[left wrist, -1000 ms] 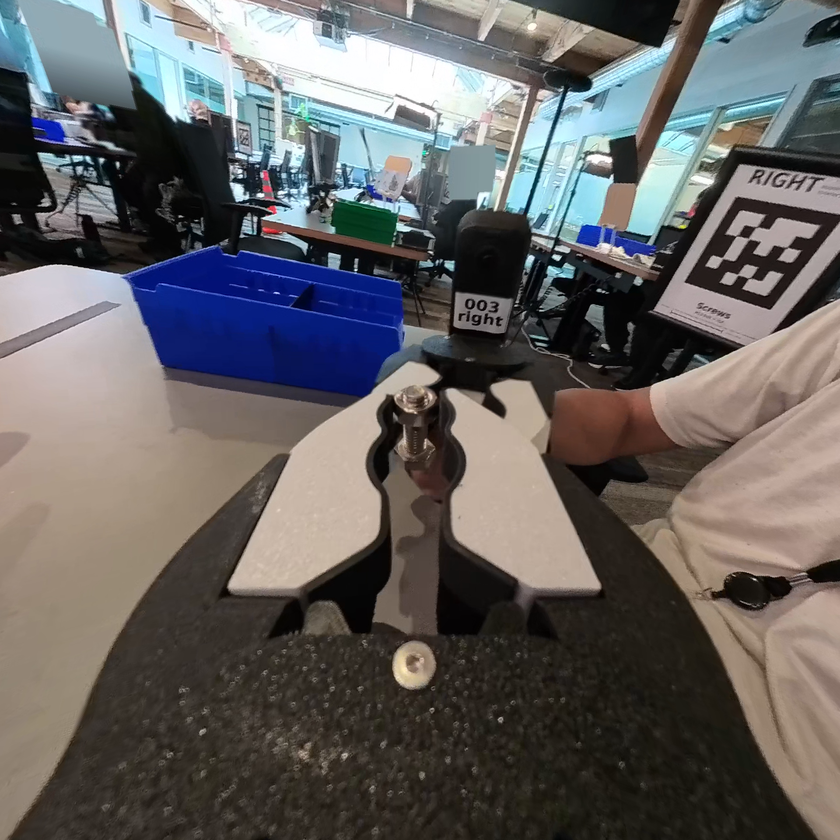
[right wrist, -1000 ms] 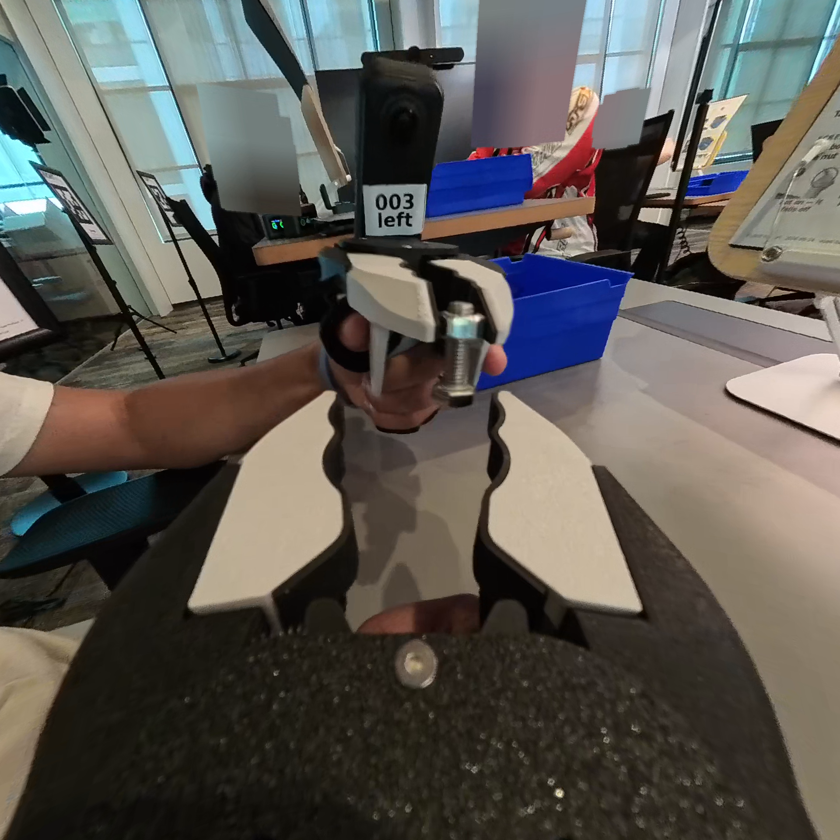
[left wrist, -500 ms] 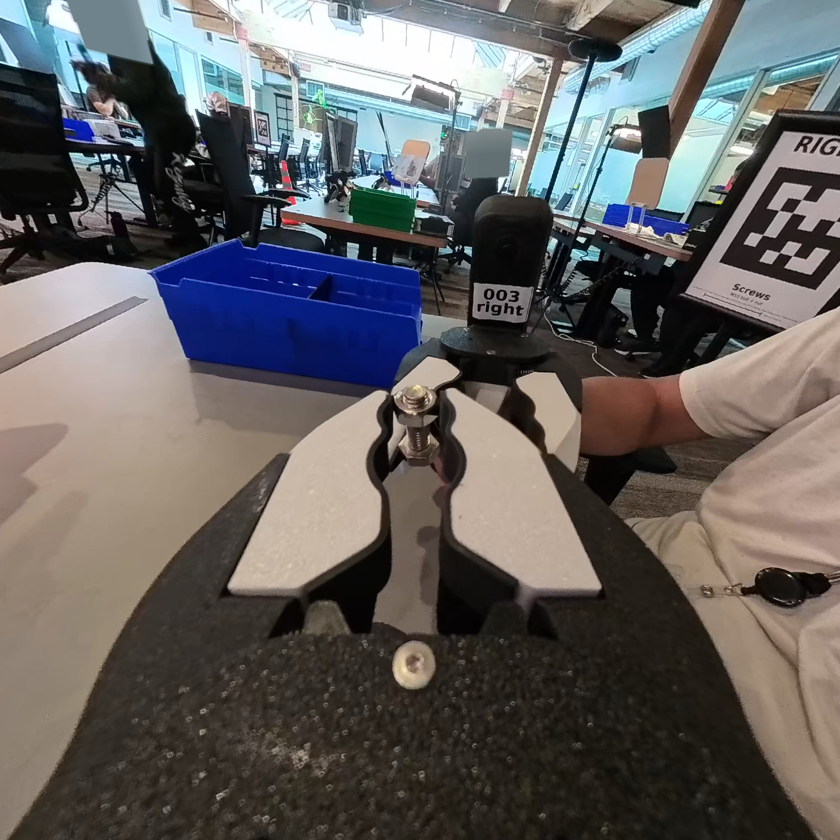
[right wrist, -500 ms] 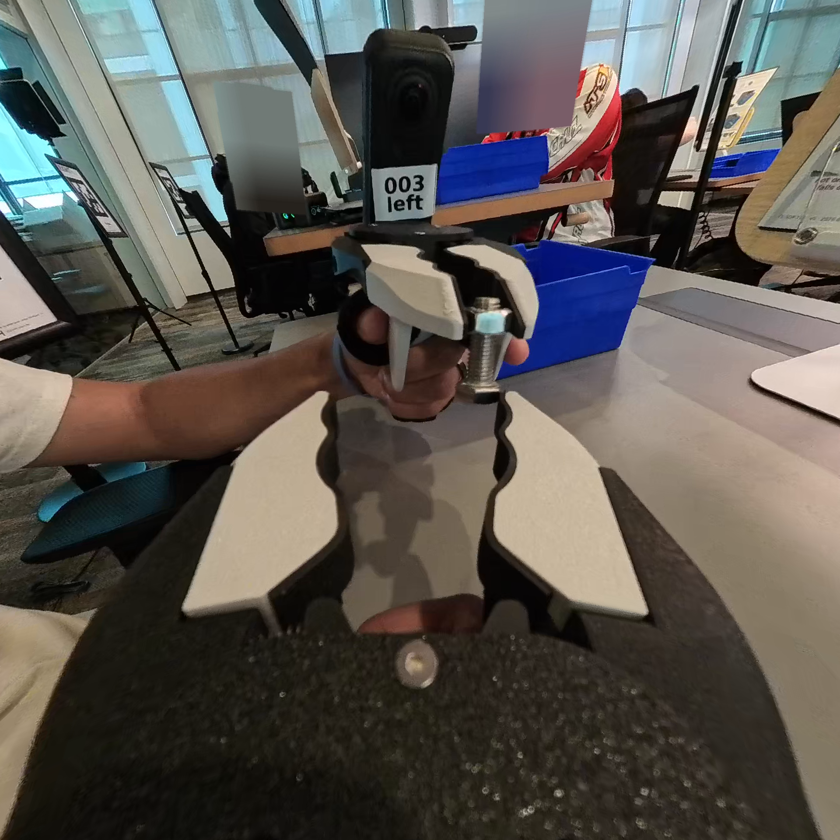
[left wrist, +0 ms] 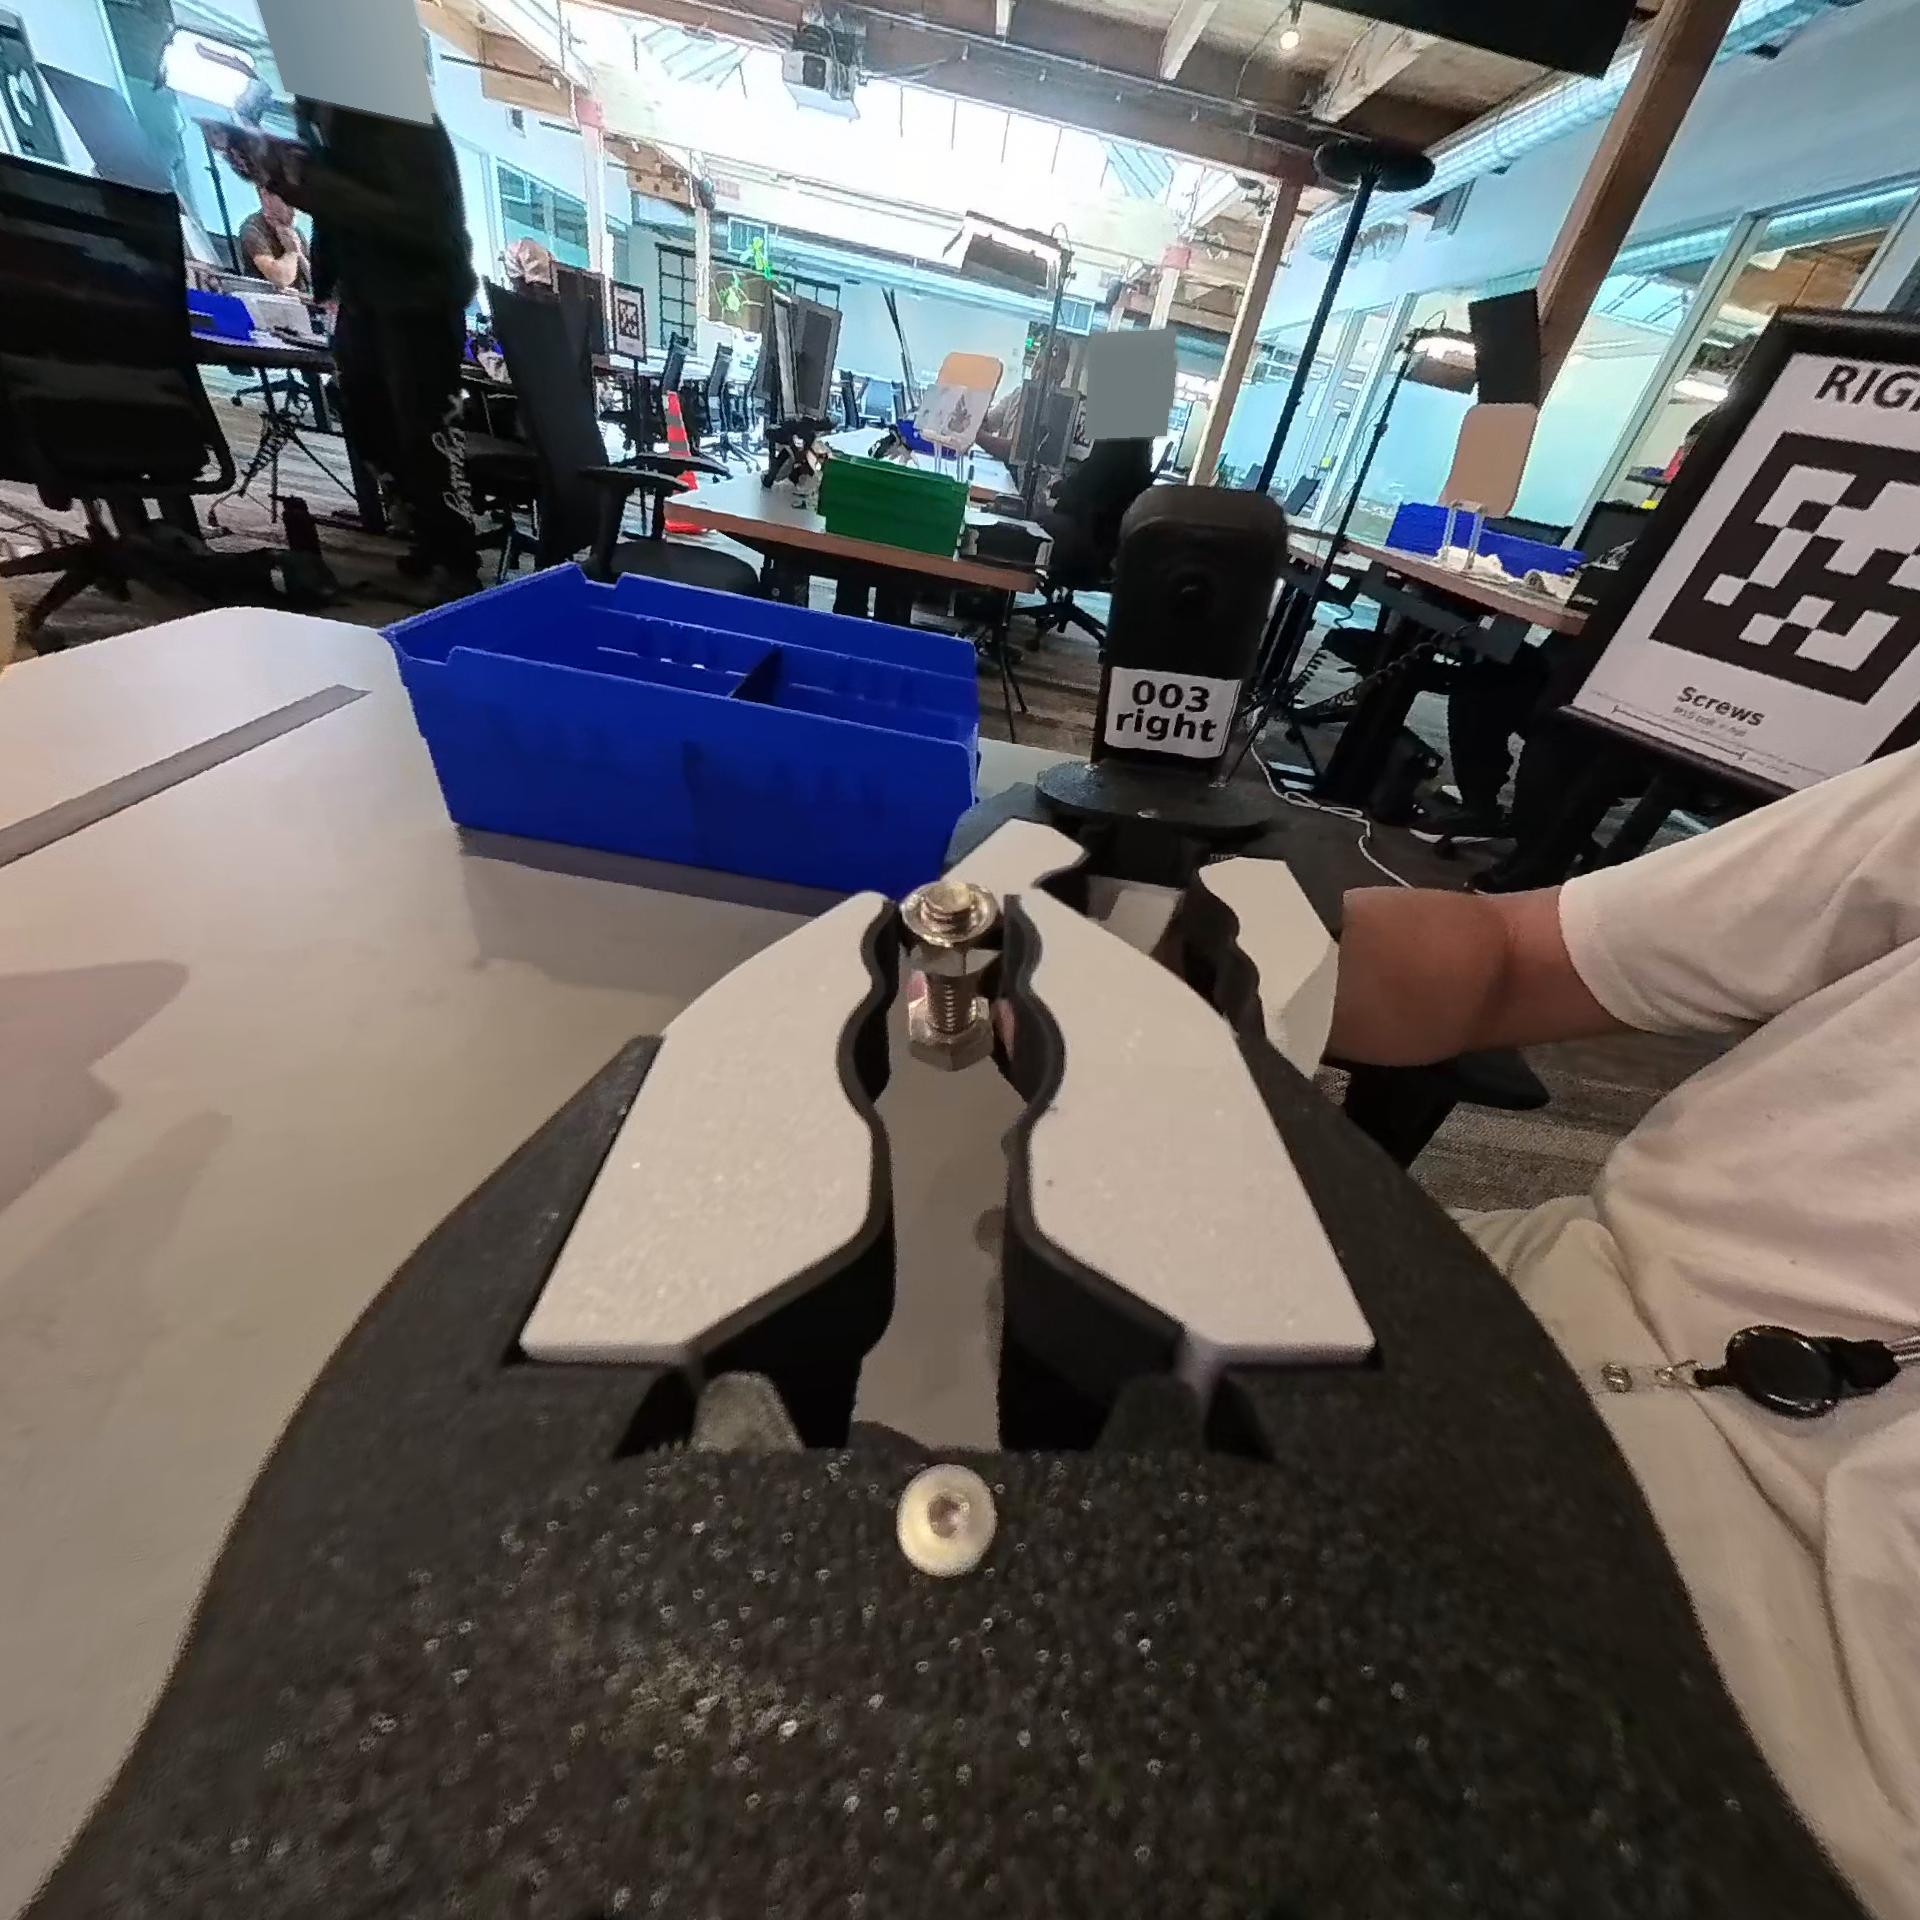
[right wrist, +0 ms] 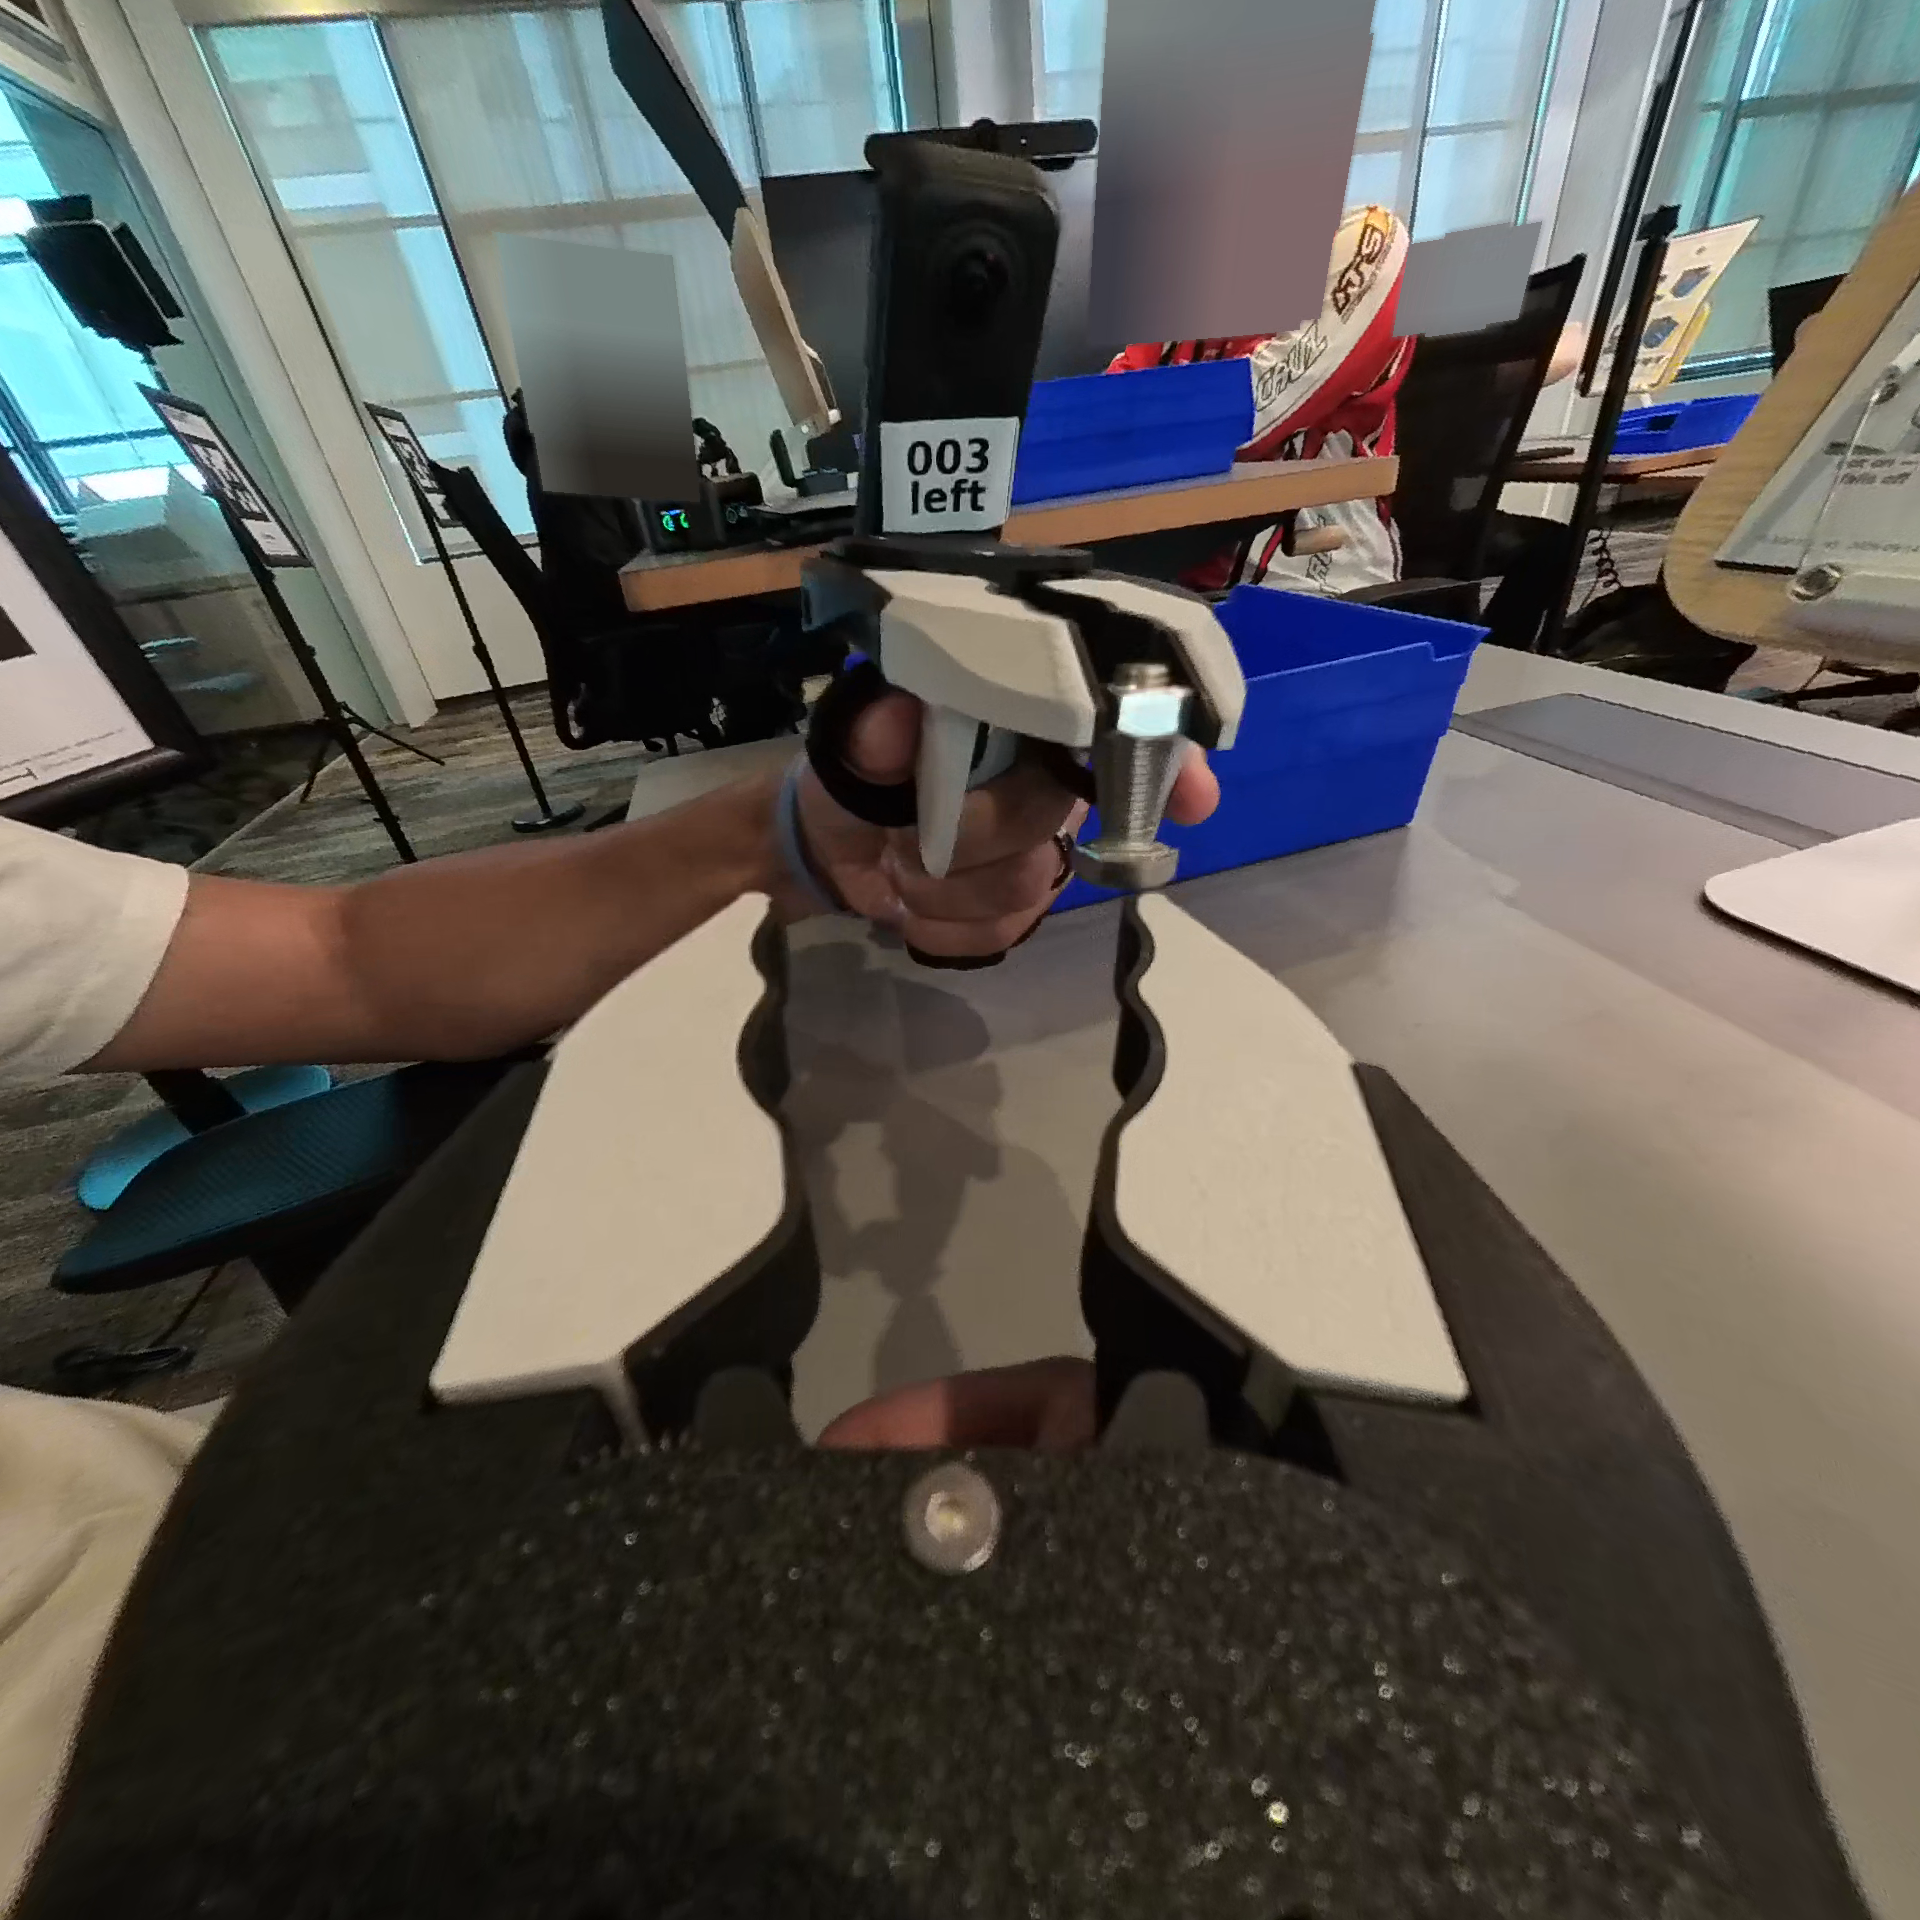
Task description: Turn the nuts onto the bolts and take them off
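A steel bolt (left wrist: 943,1000) hangs head down with a hex nut (left wrist: 948,920) at its top end. My left gripper (left wrist: 948,914) is shut on the nut and holds the pair above the grey table (left wrist: 260,1039). In the right wrist view the left gripper (right wrist: 1148,717) shows ahead, with the nut (right wrist: 1148,713) between its fingers and the bolt (right wrist: 1135,800) below. My right gripper (right wrist: 951,925) is open and empty. The tip of its right finger (right wrist: 1226,1122) lies just under the bolt head. It also shows beyond the bolt in the left wrist view (left wrist: 1132,894).
A blue divided bin (left wrist: 707,727) stands on the table behind the grippers and also shows in the right wrist view (right wrist: 1340,717). A framed black-and-white sign (left wrist: 1787,561) stands at the right. A white base plate (right wrist: 1829,914) lies on the table. The person's forearms reach in from the sides. Tip to tip, the grippers are about 5 cm apart.
The two grippers have drawn closer together. In the right wrist view the bolt now sits nearer and further right, over the right finger's tip. The right gripper stays open, the left stays shut.
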### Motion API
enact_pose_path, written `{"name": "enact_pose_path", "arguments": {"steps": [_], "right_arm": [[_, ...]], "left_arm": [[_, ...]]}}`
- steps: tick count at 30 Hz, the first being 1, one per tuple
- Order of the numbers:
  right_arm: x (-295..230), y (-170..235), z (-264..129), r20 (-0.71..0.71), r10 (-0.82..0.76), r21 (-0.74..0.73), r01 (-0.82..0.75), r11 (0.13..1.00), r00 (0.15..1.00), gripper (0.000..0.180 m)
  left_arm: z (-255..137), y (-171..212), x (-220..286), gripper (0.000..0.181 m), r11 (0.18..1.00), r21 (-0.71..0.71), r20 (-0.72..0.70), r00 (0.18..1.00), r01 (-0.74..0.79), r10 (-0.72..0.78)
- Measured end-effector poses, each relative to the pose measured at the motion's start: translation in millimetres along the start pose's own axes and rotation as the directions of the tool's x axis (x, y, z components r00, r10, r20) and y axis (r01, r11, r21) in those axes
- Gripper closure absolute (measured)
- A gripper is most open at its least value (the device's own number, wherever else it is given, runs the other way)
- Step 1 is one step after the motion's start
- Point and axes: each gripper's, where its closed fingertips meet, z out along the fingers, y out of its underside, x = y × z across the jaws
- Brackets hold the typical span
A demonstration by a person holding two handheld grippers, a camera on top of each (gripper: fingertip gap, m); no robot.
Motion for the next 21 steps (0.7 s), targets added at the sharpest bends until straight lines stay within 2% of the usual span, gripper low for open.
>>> {"name": "enact_pose_path", "arguments": {"steps": [3, 14, 17, 21], "right_arm": [[7, 0, 0, -0.045, -0.008, 0.0, 0.008, 1.0, 0.999, 0.116], [1, -2, -1, -0.013, 0.003, 0.011, -0.003, 1.0, 1.0, 0.113], [-6, -3, -1, 0.025, -0.002, 0.022, 0.002, 1.0, 1.0, 0.121], [4, 0, 0, -0.037, -0.022, -0.002, 0.022, 1.0, 0.999, 0.121]], "left_arm": [[2, 1, 6, 0.163, 1.0, -0.003, -0.03, 1.0, 0.003, -0.003], [0, 2, -3, 0.162, 1.0, -0.016, 0.019, 1.0, -0.012, 0.012], [-1, 4, -8, 0.162, 0.999, -0.03, 0.05, 0.999, -0.015, 0.016], [0, 5, -7, 0.162, 1.0, -0.029, 0.041, 0.999, -0.012, 0.013]]}}
